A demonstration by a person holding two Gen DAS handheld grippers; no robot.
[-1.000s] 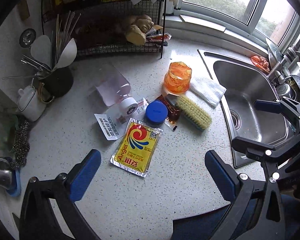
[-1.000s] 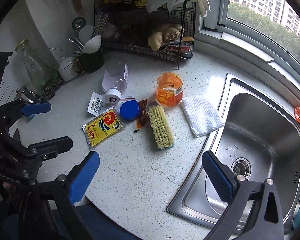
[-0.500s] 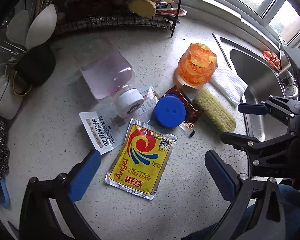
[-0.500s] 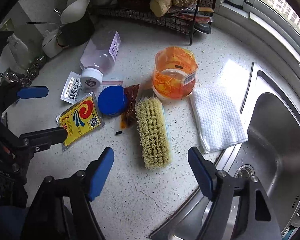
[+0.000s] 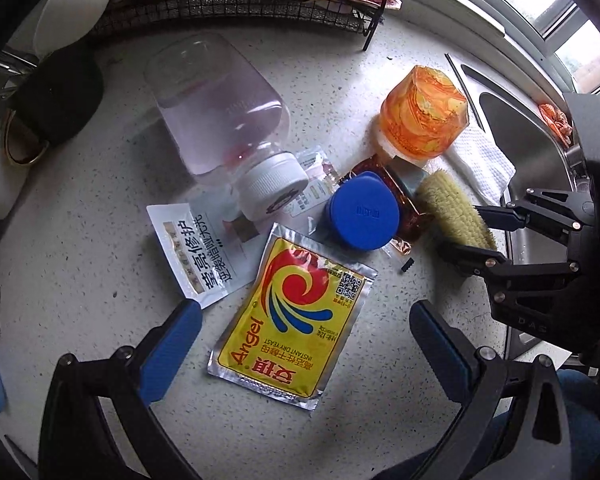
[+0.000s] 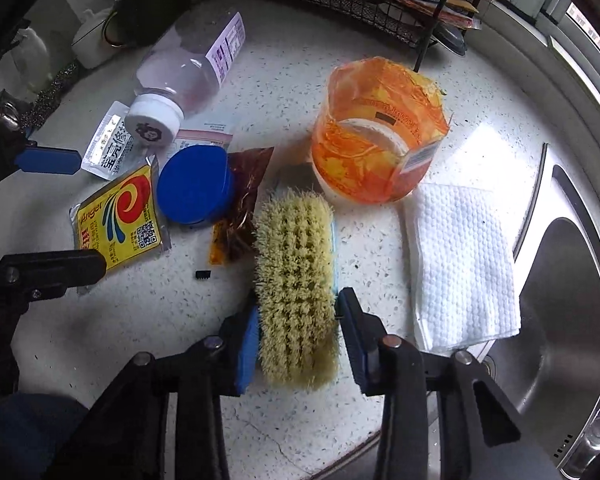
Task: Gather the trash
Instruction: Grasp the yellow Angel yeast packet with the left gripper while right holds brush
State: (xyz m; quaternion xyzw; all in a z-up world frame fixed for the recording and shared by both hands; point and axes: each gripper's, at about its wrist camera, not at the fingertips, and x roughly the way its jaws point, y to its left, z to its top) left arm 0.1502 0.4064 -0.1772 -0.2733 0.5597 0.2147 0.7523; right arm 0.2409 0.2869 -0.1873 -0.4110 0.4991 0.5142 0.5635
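Right hand-held gripper (image 6: 298,342) straddles the scrubbing brush (image 6: 296,300) on the bench (image 6: 160,320), jaws closing, pads not yet pressing; left hand-held gripper (image 5: 300,340) wide over the yeast packet (image 5: 292,316) left of the brush; risk: the brush is collected instead of trash.

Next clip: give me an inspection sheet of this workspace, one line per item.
Surface: speckled white counter, dry as far as visible.
Job's things: yellow yeast sachet, white sachet, brown sauce packet, blue lid, orange wrapper on a tub, clear bottle lying on its side.
Clutter: scrub brush, bristles up; folded paper towel.
Grippers: left claw open above the yeast sachet; right claw closing around the brush, pads not clearly pressing.
Cables: nothing seen.
Surroundings: steel sink, wire rack, window.
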